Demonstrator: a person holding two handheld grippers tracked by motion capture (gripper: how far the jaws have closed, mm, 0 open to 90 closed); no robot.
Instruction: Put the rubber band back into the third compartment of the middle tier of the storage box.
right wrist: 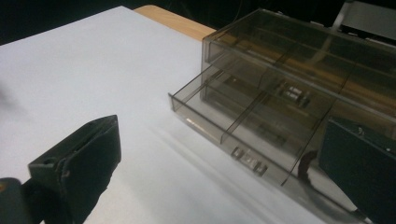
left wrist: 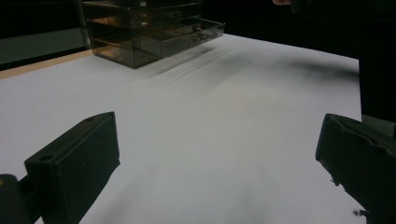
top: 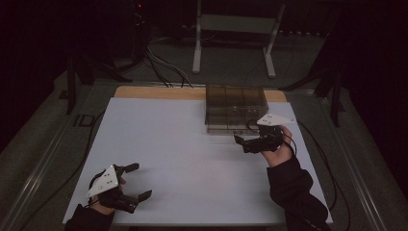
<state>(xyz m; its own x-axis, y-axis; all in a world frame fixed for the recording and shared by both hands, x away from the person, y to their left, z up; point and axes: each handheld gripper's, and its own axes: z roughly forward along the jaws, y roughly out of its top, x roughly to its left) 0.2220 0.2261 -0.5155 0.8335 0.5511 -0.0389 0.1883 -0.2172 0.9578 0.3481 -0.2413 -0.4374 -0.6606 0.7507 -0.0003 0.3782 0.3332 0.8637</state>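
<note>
Overhead coverage first: the right gripper (top: 250, 143) is hovering just in front of the smoked drawer unit (top: 235, 107), its jaws standing apart with nothing between them. The unit is sitting ahead of those jaws on the white table surface (top: 183, 154), at the far edge. The left gripper (top: 135, 182) is resting low over the near left part of the surface, well apart from the unit, jaws spread wide and empty. A dark sleeve (top: 293, 187) is covering the right forearm.

Left gripper view: the two black jaws are standing far apart at the bottom corners, with bare white surface (left wrist: 210, 140) between them. The drawer unit (left wrist: 144, 28) is lying far ahead and toward the left jaw.

Right gripper view: the jaws are standing open, holding nothing. The lower drawer (right wrist: 243, 126) of the drawer unit (right wrist: 303, 46) is protruding, pulled partly out, just ahead of the right jaw. Its front handle (right wrist: 250, 161) is lying between the jaw lines, nearer the right jaw, untouched. Small items inside the compartments are too dim to identify.
</note>
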